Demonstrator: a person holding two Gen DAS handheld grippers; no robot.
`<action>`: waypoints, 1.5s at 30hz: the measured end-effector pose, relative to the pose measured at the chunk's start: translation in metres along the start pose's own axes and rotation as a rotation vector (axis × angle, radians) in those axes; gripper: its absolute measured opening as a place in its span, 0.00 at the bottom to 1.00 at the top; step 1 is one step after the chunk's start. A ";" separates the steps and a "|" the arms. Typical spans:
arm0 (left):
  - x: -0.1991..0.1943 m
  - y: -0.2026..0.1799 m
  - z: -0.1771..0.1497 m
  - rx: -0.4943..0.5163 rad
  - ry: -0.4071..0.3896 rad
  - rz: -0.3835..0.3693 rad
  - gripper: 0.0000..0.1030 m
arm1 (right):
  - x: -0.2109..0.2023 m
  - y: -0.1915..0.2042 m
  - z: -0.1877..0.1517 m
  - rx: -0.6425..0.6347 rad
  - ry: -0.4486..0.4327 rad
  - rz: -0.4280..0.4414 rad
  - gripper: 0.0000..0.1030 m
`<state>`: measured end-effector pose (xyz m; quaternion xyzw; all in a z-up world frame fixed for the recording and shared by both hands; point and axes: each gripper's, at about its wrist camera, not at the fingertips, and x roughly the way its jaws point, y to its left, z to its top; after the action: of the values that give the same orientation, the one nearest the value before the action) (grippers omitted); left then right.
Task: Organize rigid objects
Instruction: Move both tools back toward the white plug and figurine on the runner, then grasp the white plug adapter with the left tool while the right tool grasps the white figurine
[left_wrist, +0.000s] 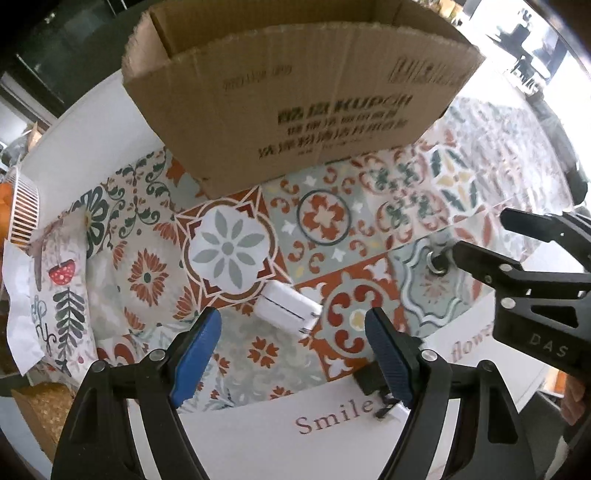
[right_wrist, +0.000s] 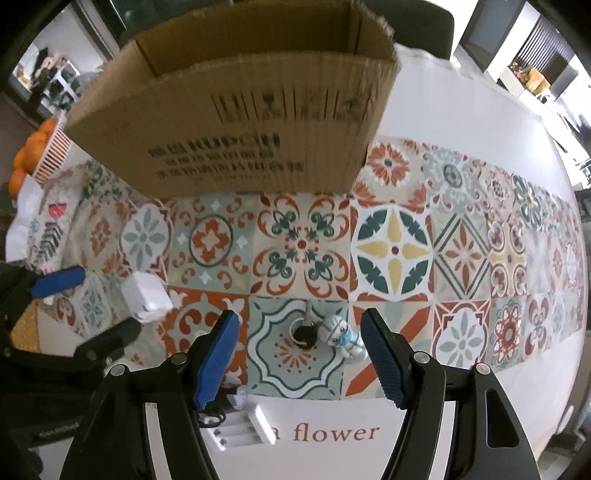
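The left gripper (left_wrist: 293, 332) is spread wide and empty, hanging above a white charger (left_wrist: 288, 308) that lies between its fingers' lines on the patterned cloth (left_wrist: 229, 251). The right gripper (right_wrist: 299, 347) is likewise released and holds nothing; just ahead of it lie a keyring (right_wrist: 304, 332) and, touching it, a small masked figurine (right_wrist: 340, 332). Near the right gripper's base, on the cloth's white border, sits a white slotted holder (right_wrist: 240, 430) beside some dark clutter I cannot identify.

This looks like the reaching step, before any grasp. Next, each gripper would need to drop over its item, close on it, and carry it to the box (left_wrist: 295, 92), which stands open-topped farther back on the cloth, well apart from the items.

The surface (left_wrist: 110, 110) is white under the cloth. At its far left stand a wire basket (right_wrist: 51, 155) with oranges (right_wrist: 29, 147); beyond is a blurred room with shelving and bright windows.
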<state>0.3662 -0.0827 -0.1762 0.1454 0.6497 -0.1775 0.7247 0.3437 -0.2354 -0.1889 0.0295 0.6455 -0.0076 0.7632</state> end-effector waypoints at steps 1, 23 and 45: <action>0.004 0.000 0.001 0.005 0.008 0.012 0.78 | 0.003 -0.001 0.000 0.004 0.010 0.000 0.67; 0.062 0.001 -0.001 0.006 0.138 0.016 0.69 | 0.078 -0.022 -0.003 0.056 0.165 -0.027 0.67; 0.075 -0.012 0.010 -0.003 0.140 0.000 0.54 | 0.082 -0.039 -0.012 0.107 0.165 -0.027 0.46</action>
<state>0.3764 -0.1030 -0.2497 0.1565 0.6991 -0.1659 0.6776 0.3435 -0.2711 -0.2733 0.0621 0.7053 -0.0501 0.7044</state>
